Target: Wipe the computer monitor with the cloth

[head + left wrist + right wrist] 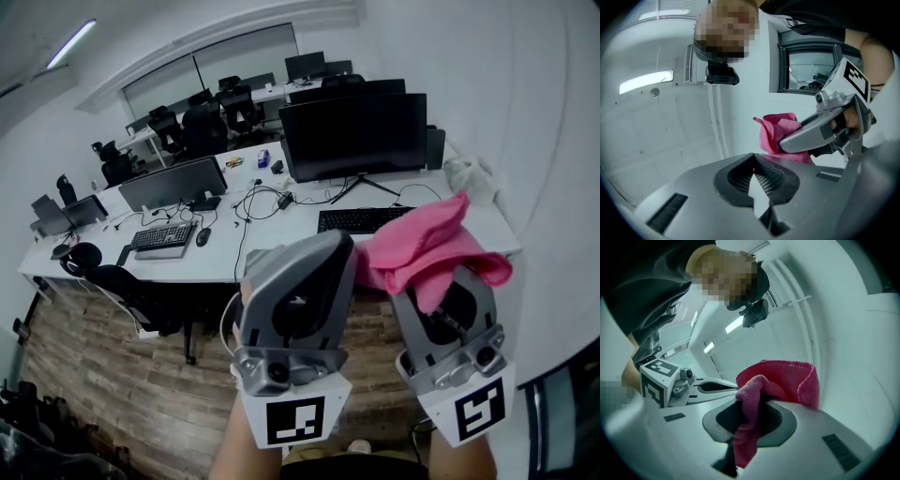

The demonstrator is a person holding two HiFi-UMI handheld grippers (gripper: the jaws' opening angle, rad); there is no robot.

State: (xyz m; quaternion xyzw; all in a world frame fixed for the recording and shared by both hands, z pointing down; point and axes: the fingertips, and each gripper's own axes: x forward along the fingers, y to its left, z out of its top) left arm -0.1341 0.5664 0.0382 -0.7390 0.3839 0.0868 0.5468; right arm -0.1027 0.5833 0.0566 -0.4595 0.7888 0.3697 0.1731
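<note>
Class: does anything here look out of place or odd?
Nothing spilled or damaged. Loose black cables sprawl on the white desk beside the large black monitor, and the pink terry cloth sits bunched in the right tongs.

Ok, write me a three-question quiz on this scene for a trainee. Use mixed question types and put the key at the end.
1. Fill in: the pink cloth is clamped in the ___ gripper.
2. True or false: the cloth is already touching the big monitor on the desk.
3. What does the left gripper hold? A) the cloth B) nothing C) a keyboard

Key:
1. Right: the right gripper is shut on the cloth.
2. False: the cloth is held up well short of the monitor.
3. B
</note>
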